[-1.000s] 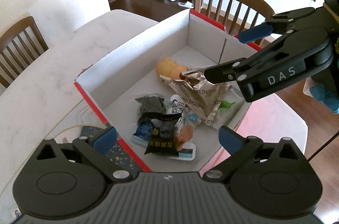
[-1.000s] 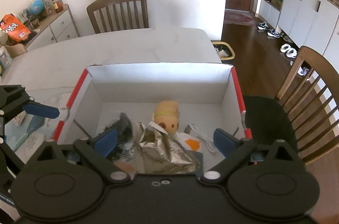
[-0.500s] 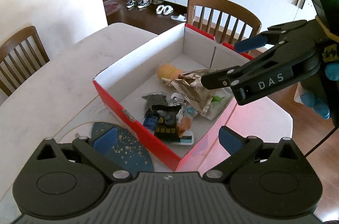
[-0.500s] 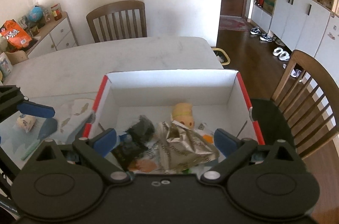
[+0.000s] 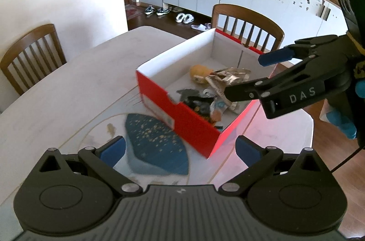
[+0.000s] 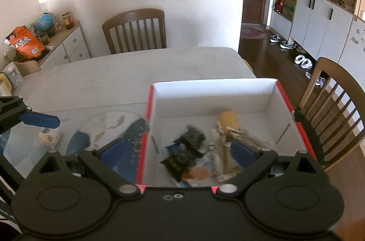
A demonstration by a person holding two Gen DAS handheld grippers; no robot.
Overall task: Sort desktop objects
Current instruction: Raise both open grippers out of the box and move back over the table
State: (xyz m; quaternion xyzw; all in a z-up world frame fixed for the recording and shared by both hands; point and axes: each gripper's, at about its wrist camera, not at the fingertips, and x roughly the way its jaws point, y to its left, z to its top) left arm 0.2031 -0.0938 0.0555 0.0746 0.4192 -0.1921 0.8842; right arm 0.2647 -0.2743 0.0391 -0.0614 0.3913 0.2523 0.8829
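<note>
Left wrist view: left gripper (image 5: 180,151) empty, jaws spread wide, hovering over a blue speckled mat patch (image 5: 155,145) on the pale table (image 5: 57,99). Red box (image 5: 182,120) with white inside sits on the table beyond the mat, long axis running from near-left toward the far chair (image 5: 248,24), near corner pointing at the camera. Inside: yellow plush toy (image 5: 199,73) at the far end, crumpled silver foil bag (image 5: 228,79) lying flat beside it, dark snack packets (image 5: 194,102) nearer. Right gripper (image 5: 248,76) reaches in from the right above the box, fingers apart, nothing between them, lower finger just over the foil bag. Right wrist view: right gripper (image 6: 178,152) jaws wide, empty, directly above the box (image 6: 214,86); box long axis runs away from the camera here. Foil bag (image 6: 246,143) partly behind the right finger, plush toy (image 6: 228,120) behind it, dark packets (image 6: 182,154) blurred. Left gripper's blue fingertip (image 6: 40,119) shows at left over the mat, small yellow packet (image 6: 46,138) lying below it.
</note>
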